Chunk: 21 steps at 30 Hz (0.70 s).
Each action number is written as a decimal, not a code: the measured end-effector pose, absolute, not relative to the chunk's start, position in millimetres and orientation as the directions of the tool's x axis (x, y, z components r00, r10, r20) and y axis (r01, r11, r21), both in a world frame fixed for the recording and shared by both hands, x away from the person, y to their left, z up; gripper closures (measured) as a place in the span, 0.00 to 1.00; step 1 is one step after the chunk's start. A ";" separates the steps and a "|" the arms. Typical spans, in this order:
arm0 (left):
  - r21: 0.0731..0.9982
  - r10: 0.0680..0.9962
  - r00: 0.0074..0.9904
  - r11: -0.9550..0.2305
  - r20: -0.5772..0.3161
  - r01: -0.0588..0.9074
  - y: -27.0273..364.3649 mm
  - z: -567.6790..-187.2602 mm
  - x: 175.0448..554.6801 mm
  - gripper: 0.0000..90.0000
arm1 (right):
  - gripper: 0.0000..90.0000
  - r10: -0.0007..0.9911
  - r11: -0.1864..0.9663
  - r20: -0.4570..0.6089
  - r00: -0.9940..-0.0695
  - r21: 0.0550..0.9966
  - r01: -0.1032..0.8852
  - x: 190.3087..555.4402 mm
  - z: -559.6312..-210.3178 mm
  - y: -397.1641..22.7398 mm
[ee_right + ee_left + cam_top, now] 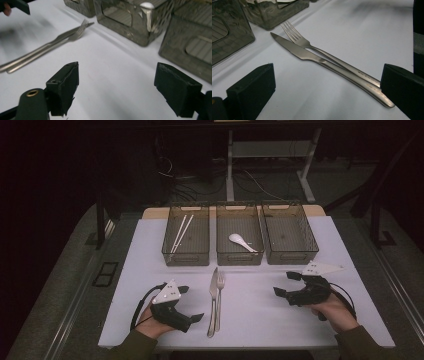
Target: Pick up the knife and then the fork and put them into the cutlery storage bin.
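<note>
Knife (213, 292): plain brushed steel, one piece, serrated along the blade. Lies flat on the white table top, near the middle of the near half, blade tip pointing far toward the bins, handle end toward the near edge.

Fork (220, 295): matching brushed steel, four tines. Lies flat just right of the knife, tines pointing far. The handles run side by side and touch along their near ends; fork head and blade tip spread slightly apart.
</note>
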<state>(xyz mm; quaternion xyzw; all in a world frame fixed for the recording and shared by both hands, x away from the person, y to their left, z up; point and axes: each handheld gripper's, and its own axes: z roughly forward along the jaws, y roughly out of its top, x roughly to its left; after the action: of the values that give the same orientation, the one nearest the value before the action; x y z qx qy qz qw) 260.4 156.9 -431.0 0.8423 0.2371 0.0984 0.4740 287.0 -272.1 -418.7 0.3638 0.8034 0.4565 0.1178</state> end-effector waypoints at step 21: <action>0.830 0.638 0.770 -0.422 -0.014 0.365 135.2 -422.2 300.8 0.68 | 0.22 0.695 0.356 0.125 -0.708 0.796 0.490 246.0 -437.3 -283.6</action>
<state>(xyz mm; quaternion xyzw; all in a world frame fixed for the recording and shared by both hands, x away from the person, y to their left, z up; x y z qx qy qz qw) 300.8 135.2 -422.2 0.8291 0.3024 0.1535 0.4445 246.0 -283.6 -437.3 0.3632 0.8150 0.4359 0.1176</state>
